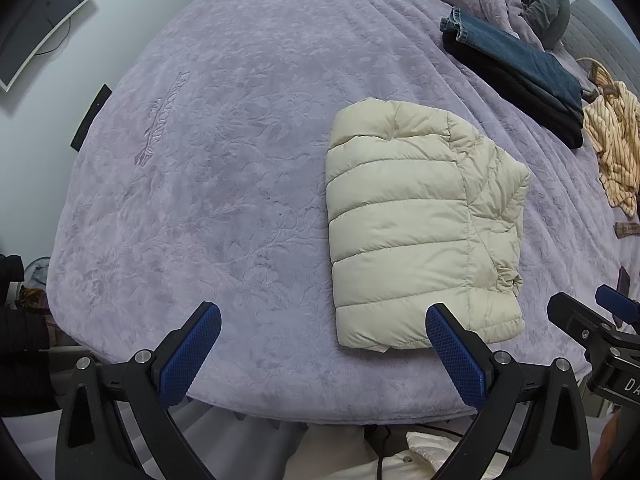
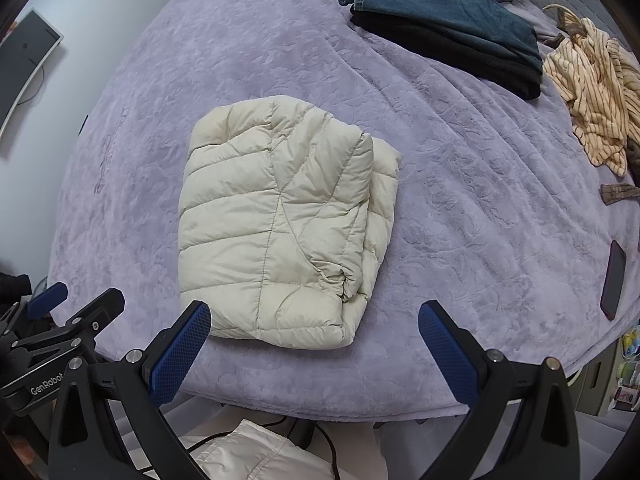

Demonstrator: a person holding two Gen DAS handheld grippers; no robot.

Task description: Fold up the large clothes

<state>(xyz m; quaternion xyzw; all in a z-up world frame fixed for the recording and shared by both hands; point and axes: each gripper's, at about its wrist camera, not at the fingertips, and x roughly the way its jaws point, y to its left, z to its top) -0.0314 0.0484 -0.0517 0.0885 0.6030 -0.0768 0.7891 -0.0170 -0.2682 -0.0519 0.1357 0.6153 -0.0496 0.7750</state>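
jacket look: a cream quilted puffer jacket (image 2: 286, 220) lay folded into a compact, roughly rectangular bundle, horizontal stitched channels across its top panel, one sleeve tucked along its right side with a gathered cuff near the lower right corner.
jacket place: it sat flat on the lavender bedspread (image 2: 460, 208), close to the near edge of the bed, just beyond both sets of fingers and touched by neither.
left gripper: the left gripper (image 1: 322, 344) had its blue-padded fingers (image 1: 192, 354) spread wide, nothing between them; the bundle's near edge showed just behind the right-hand finger in the left wrist view.
right gripper: the right gripper (image 2: 314, 344) likewise stood wide apart and held nothing, hovering at the bed's edge with the bundle's lower corner between its fingers in the view, apart from the pads.
counts, task clothing: one folded puffer jacket.
counts, other clothing: one stack of two folded pieces, dark blue jeans (image 2: 444, 20) on top of a black garment (image 2: 448, 60), far side of the bed; one crumpled tan striped garment (image 2: 596, 92) to its right, unfolded.
counts, small things: one dark phone (image 2: 614, 280) flat near the right edge of the bedspread; one brownish strap or belt piece (image 2: 620, 193) above it, too small to identify.
counts, off the bed: one pale quilted item (image 2: 248, 456) on the floor below the near edge, with a black cable beside it; one monitor (image 1: 38, 20) against the wall at left.
counts, grippers: two, side by side.
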